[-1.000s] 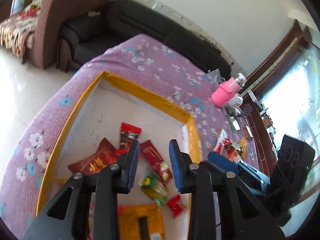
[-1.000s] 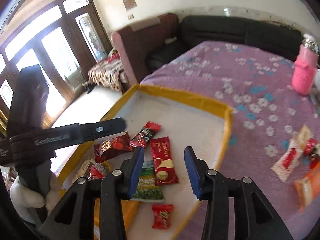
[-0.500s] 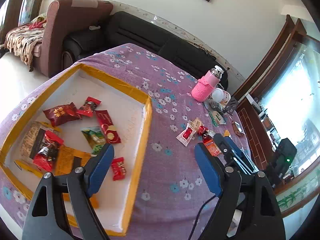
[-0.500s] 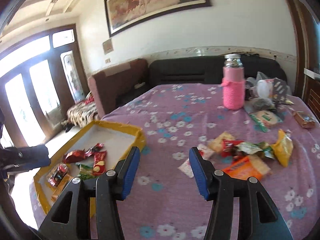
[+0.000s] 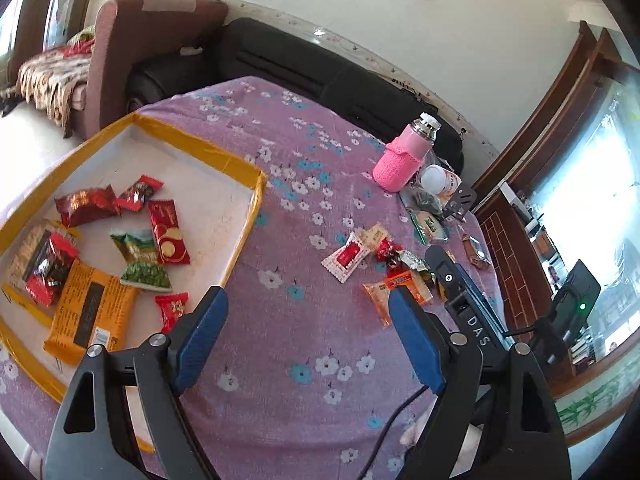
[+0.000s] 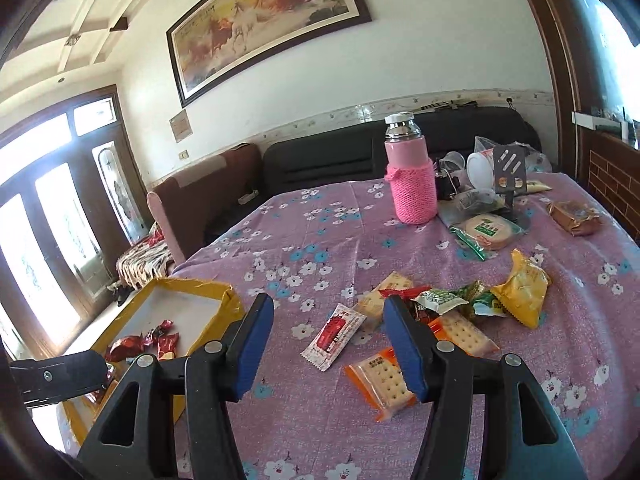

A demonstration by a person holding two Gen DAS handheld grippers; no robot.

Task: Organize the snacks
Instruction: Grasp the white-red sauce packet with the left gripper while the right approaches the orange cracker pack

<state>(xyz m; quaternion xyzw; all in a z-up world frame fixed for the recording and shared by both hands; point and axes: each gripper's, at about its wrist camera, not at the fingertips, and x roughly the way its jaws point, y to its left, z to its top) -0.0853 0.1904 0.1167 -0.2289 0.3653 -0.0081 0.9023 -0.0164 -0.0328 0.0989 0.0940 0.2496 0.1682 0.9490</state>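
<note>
A white tray with a yellow rim [image 5: 240,164] holds several wrapped snacks, among them an orange pack [image 5: 92,312] and a red sachet [image 5: 168,232]. Loose snacks lie in a heap [image 5: 384,264] on the purple flowered cloth to its right. My left gripper [image 5: 304,320] hangs open over bare cloth between tray and heap. My right gripper [image 6: 326,320] hovers in front of the heap, its jaws opening and empty. A white-and-red sachet [image 6: 334,336] lies on the cloth below them. An orange cracker pack [image 6: 380,380] lies by the right finger.
A pink knitted flask [image 6: 410,184] stands at the back with a white cup [image 6: 480,168] and a dark metal stand [image 6: 508,168]. A round biscuit pack [image 6: 488,232] and a brown pack [image 6: 574,214] lie nearby. A black sofa [image 5: 304,68] lies beyond the table.
Both grippers swung from over the tray to the right, toward the loose heap. The left jaws spread wide. The right jaws widened a little.
</note>
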